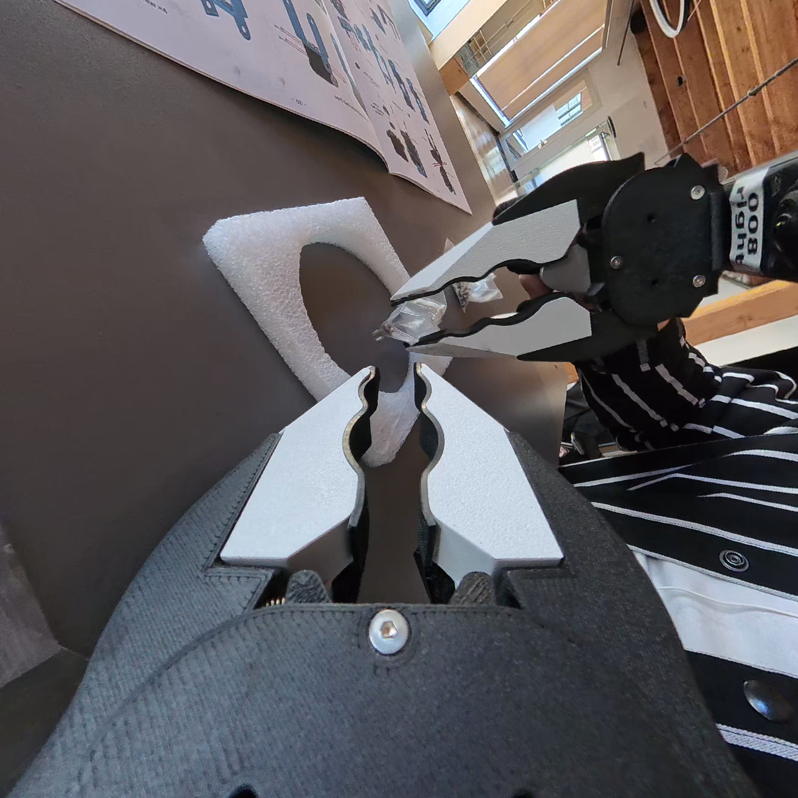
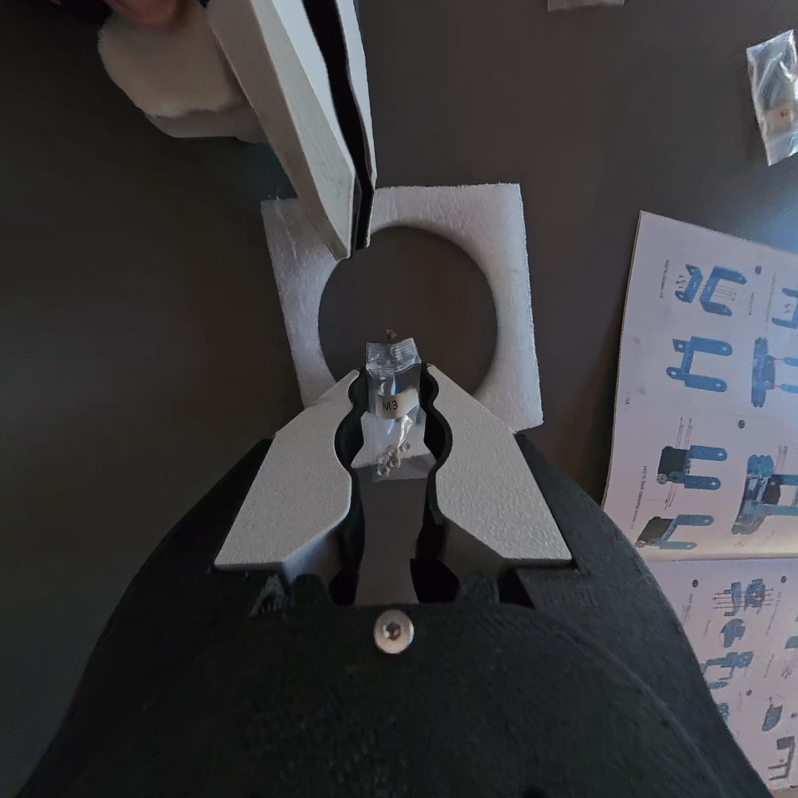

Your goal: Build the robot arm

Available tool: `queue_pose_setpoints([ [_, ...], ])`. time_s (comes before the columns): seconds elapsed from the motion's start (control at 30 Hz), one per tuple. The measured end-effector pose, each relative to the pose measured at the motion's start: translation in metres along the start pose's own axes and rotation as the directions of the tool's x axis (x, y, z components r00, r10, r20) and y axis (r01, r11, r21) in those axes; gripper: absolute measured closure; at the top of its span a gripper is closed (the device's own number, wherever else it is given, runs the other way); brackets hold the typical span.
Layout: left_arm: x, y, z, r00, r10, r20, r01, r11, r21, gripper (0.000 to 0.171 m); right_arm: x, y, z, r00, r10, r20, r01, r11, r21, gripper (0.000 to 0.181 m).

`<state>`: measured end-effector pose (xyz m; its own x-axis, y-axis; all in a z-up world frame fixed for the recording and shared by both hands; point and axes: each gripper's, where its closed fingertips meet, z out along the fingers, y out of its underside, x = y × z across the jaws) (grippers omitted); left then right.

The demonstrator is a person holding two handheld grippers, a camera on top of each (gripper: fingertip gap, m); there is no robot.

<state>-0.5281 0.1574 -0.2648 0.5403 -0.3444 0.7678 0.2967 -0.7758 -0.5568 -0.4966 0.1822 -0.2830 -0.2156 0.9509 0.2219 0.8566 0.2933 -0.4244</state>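
Observation:
My right gripper (image 2: 393, 375) is shut on a small clear plastic bag (image 2: 394, 414) that has a white label and several tiny metal nuts inside. It holds the bag above the round hole of a flat white foam square (image 2: 496, 242) lying on the dark table (image 2: 129, 388). In the left wrist view the right gripper (image 1: 401, 321) comes in from the right with the bag (image 1: 410, 319) sticking out of its tips. My left gripper (image 1: 395, 370) has its jaws a narrow gap apart and empty, tips over the near corner of the foam (image 1: 259, 267). It also shows in the right wrist view (image 2: 352, 248).
An open instruction booklet (image 2: 708, 388) lies right of the foam and also shows in the left wrist view (image 1: 302, 64). Another clear parts bag (image 2: 777, 95) lies far right. A white foam block (image 2: 172, 99) sits behind the left gripper. A person's striped garment (image 1: 647, 432) is at the table edge. Spacing between my two grippers at the tips: around 5 cm.

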Motion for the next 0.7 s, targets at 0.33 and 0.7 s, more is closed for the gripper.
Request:
queue_pose_setpoints([
  [0.33,0.0,0.0,0.0,1.0,0.001,0.001,-0.001,1.0,0.0,0.157,0.0,0.0,0.004,0.997,0.074,0.033,-0.076,0.994,0.073,0.157],
  [0.7,-0.003,-0.016,-0.003,0.776,0.568,0.274,-0.539,0.823,-0.181,0.148,0.011,0.002,-0.035,0.976,0.214,-0.029,-0.201,0.948,0.246,0.158],
])
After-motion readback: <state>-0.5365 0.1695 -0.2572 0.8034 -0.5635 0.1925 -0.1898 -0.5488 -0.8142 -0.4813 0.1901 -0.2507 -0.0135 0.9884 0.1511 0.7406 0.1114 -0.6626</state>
